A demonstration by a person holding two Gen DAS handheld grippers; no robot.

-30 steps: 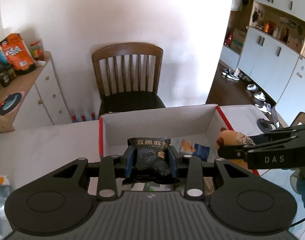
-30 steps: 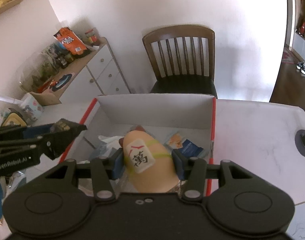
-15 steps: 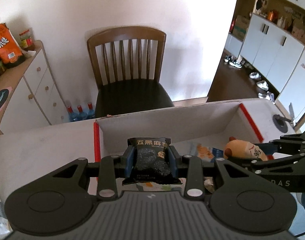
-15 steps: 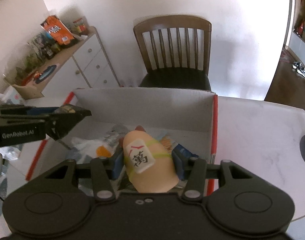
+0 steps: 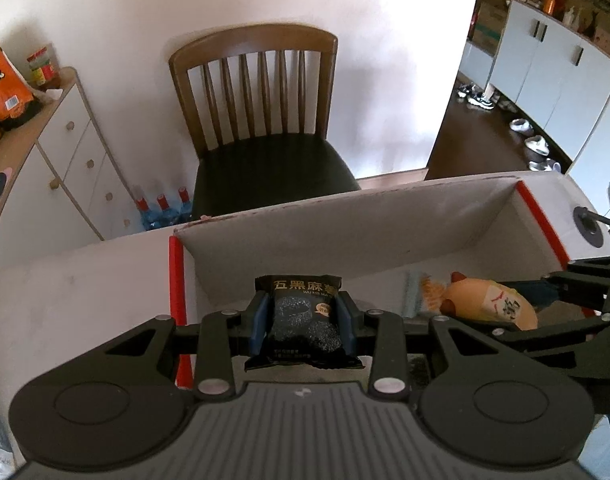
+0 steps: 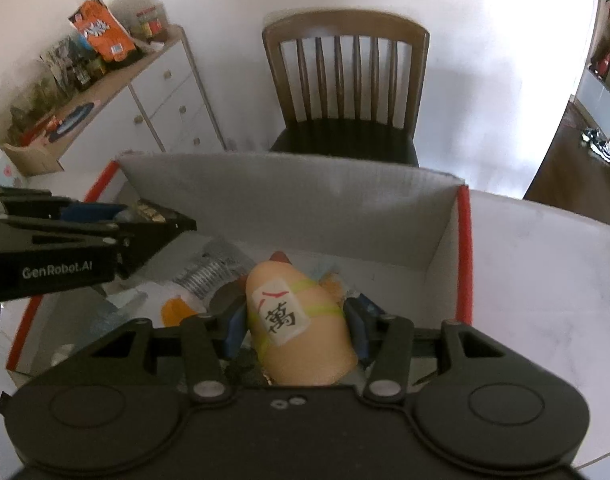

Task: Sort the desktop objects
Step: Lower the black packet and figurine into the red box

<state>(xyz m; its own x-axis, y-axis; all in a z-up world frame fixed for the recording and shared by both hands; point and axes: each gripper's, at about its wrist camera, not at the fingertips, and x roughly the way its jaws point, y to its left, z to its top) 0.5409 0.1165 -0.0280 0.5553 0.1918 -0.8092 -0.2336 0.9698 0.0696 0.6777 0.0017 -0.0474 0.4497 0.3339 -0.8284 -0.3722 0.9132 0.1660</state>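
Over the near left corner of the box [image 5: 345, 216], the left gripper [image 5: 303, 320] is pinching a black snack packet [image 5: 303, 318] between its blue pads, the packet standing upright with its gold lettering at the top. The box, white inside with red edges, is sitting on the pale table [image 5: 65, 292], and beyond it at twelve o'clock a wooden chair [image 5: 257, 112] is facing the table. At three o'clock from the left gripper, the right gripper [image 6: 295, 330] is clamping a tan plush toy [image 6: 301, 328] inside the box; the toy is pointing away from the camera and is wearing a white tile with a dark character and yellow-green bands. Under and around the toy, at ten to twelve o'clock, loose wrappers and a ribbed silver item [image 6: 209, 272] are lying on the box floor. At nine o'clock in the right wrist view, the left gripper's black body is reaching in over the box's left wall.
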